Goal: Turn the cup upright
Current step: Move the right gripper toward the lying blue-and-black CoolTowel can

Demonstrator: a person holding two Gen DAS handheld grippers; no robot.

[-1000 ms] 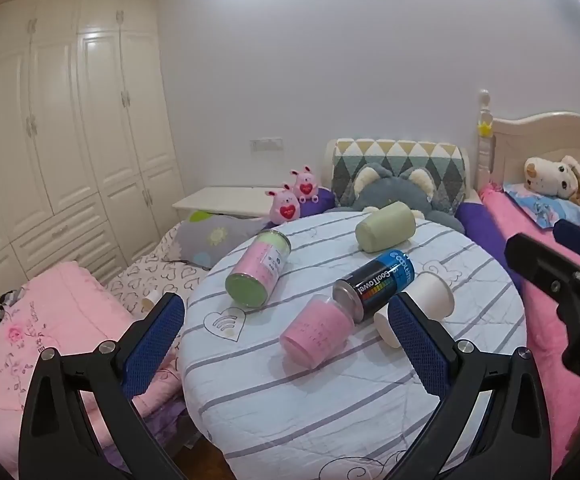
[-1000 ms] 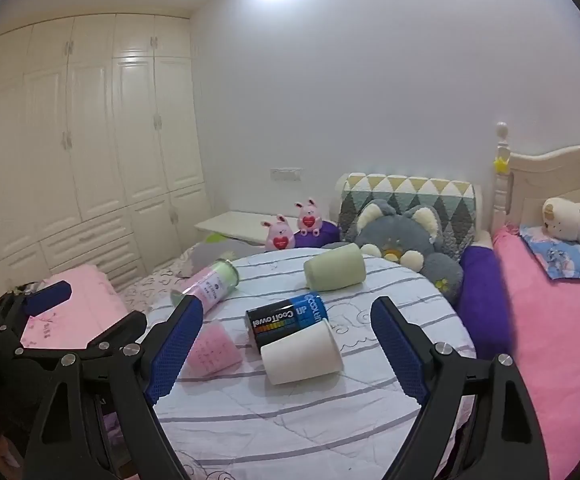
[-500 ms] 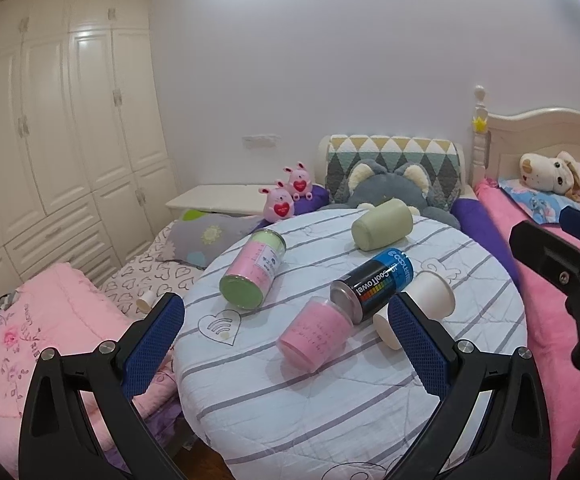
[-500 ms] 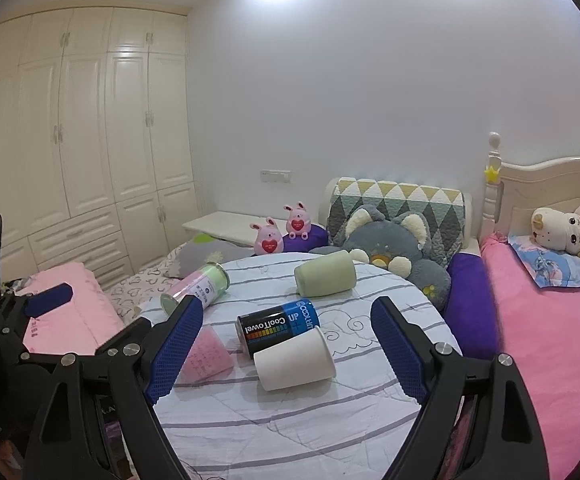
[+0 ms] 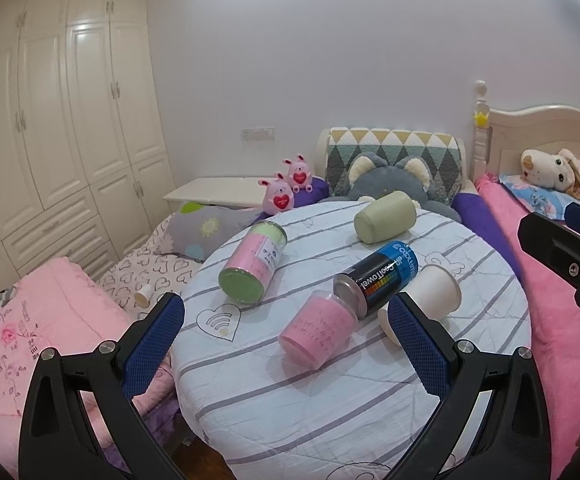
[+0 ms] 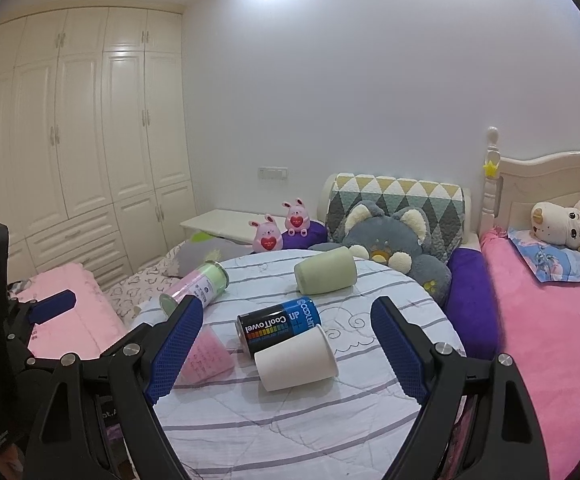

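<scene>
Several containers lie on their sides on a round table with a striped cloth (image 5: 330,408). A white paper cup (image 6: 296,358) lies nearest my right gripper; it also shows in the left wrist view (image 5: 434,294). A pink cup (image 5: 318,330), a black and blue can (image 5: 376,276), a pink and green can (image 5: 253,266) and a green cup (image 5: 386,216) lie around it. My left gripper (image 5: 285,332) is open above the table's near edge. My right gripper (image 6: 285,338) is open, apart from the white cup.
A bed with pink covers (image 6: 550,340) runs along the right. A grey plush cushion (image 6: 394,240) and two pink bunny toys (image 6: 279,230) sit behind the table. Pink bedding (image 5: 29,340) lies at the left, white wardrobes (image 5: 57,120) behind it.
Both grippers have drifted slightly; the table sits a little lower and more to the right in the left wrist view. Nothing on the table has moved.
</scene>
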